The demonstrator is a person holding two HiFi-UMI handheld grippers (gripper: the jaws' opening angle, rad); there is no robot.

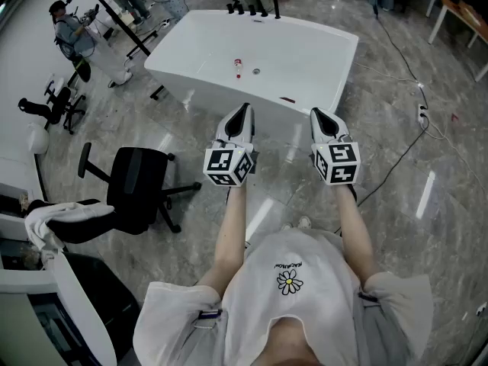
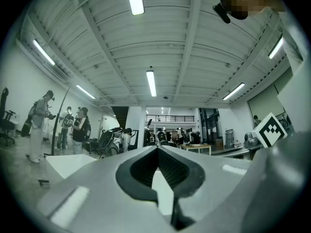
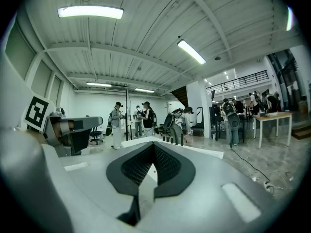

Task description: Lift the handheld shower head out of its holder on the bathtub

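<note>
Left gripper [image 1: 241,114], right gripper [image 1: 321,117]: handheld pair.
Jaws of both closed, empty, touching nothing; tub [image 1: 305,52] at twelve o'clock.

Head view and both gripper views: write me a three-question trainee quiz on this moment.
1. True or false: the right gripper grips something taken from the bathtub.
2. Where do the black fittings stand? A) on the bathtub's far rim B) on its near rim C) on the floor
3. Fill in: in the head view, the black office chair stands to the ___ of the left gripper.
Key: 1 false, its jaws are shut on nothing; 2 A; 3 left.
</note>
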